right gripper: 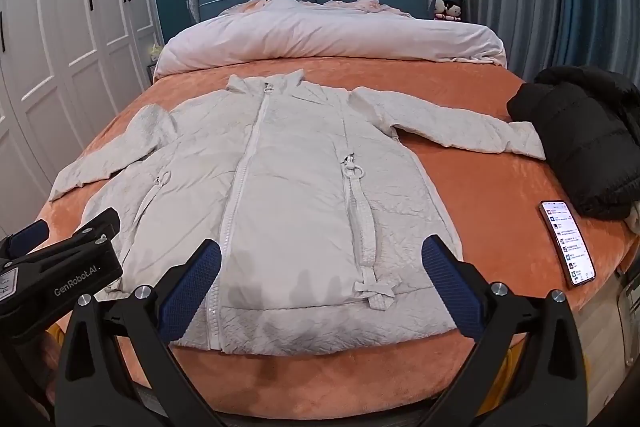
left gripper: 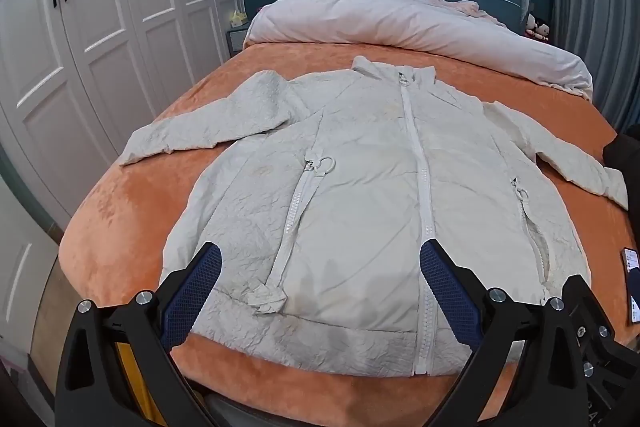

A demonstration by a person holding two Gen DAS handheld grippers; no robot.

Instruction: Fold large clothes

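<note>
Cream, crinkled fabric: one large zip-front jacket (left gripper: 360, 187), listed first from our left wrist view. It lies face up and zipped on the orange bed cover (left gripper: 132, 211), hem along the near edge of the bed, collar toward the rolled duvet (left gripper: 400, 23) at the head end, both sleeves spread outward. Our left gripper (left gripper: 320, 267) hangs above the hem, jaws spread wide and holding nothing. A white wardrobe (left gripper: 100, 27) stands off the bed's left side.

From our right wrist view we log the same jacket (right gripper: 288, 187), its right sleeve (right gripper: 448, 127) reaching toward the bed's right edge, cuff just beside a black coat (right gripper: 580, 139). A phone (right gripper: 568, 243) lies near the right edge, apart from the jacket. Our right gripper (right gripper: 320, 267) hovers over the hem, jaws likewise wide apart and empty; our left gripper (right gripper: 60, 259) shows at the near left corner.

Step in hand, by our judgement: the first fold, not yet begun. To do it well, we would pinch each sleeve near the cuff through both layers, lay it flat across the chest, smooth the puffy fabric, and keep the right sleeve from dragging on the coat or phone.
</note>
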